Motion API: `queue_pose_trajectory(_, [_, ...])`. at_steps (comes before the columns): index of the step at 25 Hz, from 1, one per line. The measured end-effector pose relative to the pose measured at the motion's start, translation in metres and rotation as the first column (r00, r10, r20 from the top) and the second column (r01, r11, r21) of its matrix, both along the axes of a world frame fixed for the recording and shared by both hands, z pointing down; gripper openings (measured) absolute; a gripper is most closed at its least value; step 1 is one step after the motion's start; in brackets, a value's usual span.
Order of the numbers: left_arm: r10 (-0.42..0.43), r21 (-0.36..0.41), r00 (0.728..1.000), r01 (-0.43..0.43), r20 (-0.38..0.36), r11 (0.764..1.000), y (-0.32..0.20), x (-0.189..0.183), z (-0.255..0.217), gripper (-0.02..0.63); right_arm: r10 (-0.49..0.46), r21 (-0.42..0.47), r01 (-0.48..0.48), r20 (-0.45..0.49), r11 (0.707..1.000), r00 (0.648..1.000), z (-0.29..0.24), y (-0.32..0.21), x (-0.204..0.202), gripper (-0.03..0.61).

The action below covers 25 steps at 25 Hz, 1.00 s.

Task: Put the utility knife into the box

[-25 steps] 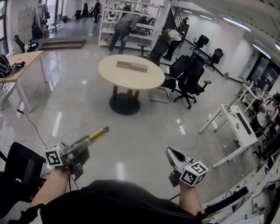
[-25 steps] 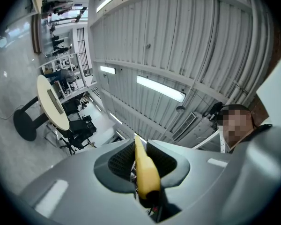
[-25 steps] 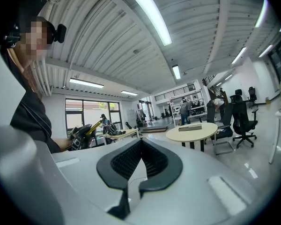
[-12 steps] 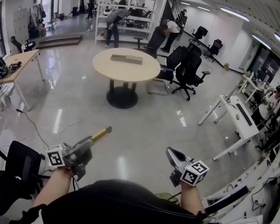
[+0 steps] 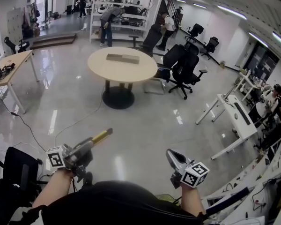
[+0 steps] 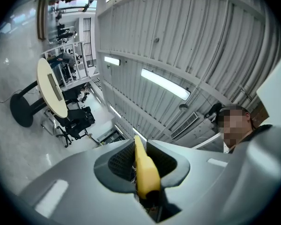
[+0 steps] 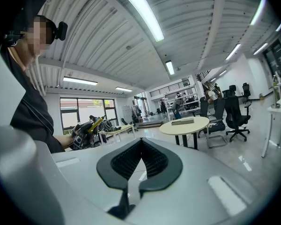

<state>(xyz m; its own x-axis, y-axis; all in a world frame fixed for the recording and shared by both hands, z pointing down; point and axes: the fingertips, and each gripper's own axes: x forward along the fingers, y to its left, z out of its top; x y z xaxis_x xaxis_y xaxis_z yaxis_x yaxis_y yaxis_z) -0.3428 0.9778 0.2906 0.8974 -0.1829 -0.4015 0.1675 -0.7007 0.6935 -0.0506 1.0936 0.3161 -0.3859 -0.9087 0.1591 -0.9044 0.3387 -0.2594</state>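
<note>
My left gripper [image 5: 89, 143] is at the lower left of the head view, shut on a yellow utility knife [image 5: 101, 136] that sticks out up and to the right. In the left gripper view the knife [image 6: 144, 168] is clamped between the dark pads [image 6: 119, 162]. My right gripper [image 5: 170, 153] is at the lower right, shut with nothing in it; its pads [image 7: 152, 159] meet at the tips. A flat grey box [image 5: 122, 58] lies on a round beige table [image 5: 145, 73] far ahead across the floor. The box [image 7: 182, 121] also shows in the right gripper view.
Black office chairs [image 5: 185, 69] stand right of the round table. A white desk [image 5: 234, 118] is at the right, a wooden desk [image 5: 14, 64] at the left, a black chair [image 5: 18, 172] by my left arm. People stand at shelves [image 5: 126, 13] behind the table.
The round table and box have shifted left and grown slightly nearer in the head view. Both grippers keep their places in the picture, the left still holding the knife.
</note>
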Motion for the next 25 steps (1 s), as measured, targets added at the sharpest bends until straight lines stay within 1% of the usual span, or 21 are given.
queue_pose_trajectory(3, [0.017,-0.008,1.000,-0.017,-0.010,1.000,-0.033,-0.007,0.006,0.074,0.024,-0.002,-0.024,-0.013,1.000,1.000,0.001,-0.026,-0.006,0.014])
queue_pose_trajectory(6, [0.036,-0.017,0.999,-0.036,-0.021,0.999,-0.080,-0.016,0.007,0.074,0.054,-0.001,-0.054,-0.008,0.999,0.999,-0.002,-0.067,-0.017,0.014])
queue_pose_trajectory(8, [0.046,-0.013,0.999,-0.046,-0.027,0.999,-0.115,-0.027,0.002,0.074,0.052,0.003,-0.052,-0.002,0.999,0.999,-0.007,-0.101,-0.034,0.014])
queue_pose_trajectory(10, [0.050,0.008,0.998,-0.050,-0.033,0.999,-0.146,-0.044,-0.005,0.074,0.033,0.013,-0.033,-0.017,0.999,0.999,-0.013,-0.136,-0.054,0.014])
queue_pose_trajectory(12, [0.041,0.018,0.998,-0.041,-0.036,0.999,-0.176,-0.064,-0.008,0.074,0.026,0.027,-0.026,-0.014,0.999,1.000,-0.020,-0.172,-0.073,0.015])
queue_pose_trajectory(14, [0.021,0.012,0.999,-0.021,-0.032,1.000,-0.204,-0.088,-0.007,0.074,0.013,0.043,-0.012,-0.003,0.999,1.000,-0.026,-0.208,-0.093,0.014])
queue_pose_trajectory(17, [-0.018,-0.005,1.000,0.018,-0.025,1.000,-0.243,-0.128,-0.001,0.074,-0.025,0.053,0.026,-0.024,0.998,0.999,-0.031,-0.252,-0.127,0.015])
queue_pose_trajectory(19, [-0.040,-0.013,0.999,0.039,-0.029,0.999,-0.268,-0.149,0.004,0.074,-0.033,0.052,0.035,-0.028,0.998,0.999,-0.030,-0.278,-0.144,0.014])
queue_pose_trajectory(22, [-0.053,-0.014,0.998,0.052,-0.032,0.999,-0.297,-0.169,0.007,0.074,-0.038,0.048,0.039,-0.022,0.998,0.999,-0.025,-0.310,-0.160,0.015])
queue_pose_trajectory(25, [-0.067,-0.018,0.997,0.067,-0.024,0.998,-0.316,-0.179,0.011,0.074,-0.060,0.031,0.060,-0.030,0.998,0.998,-0.021,-0.334,-0.172,0.015])
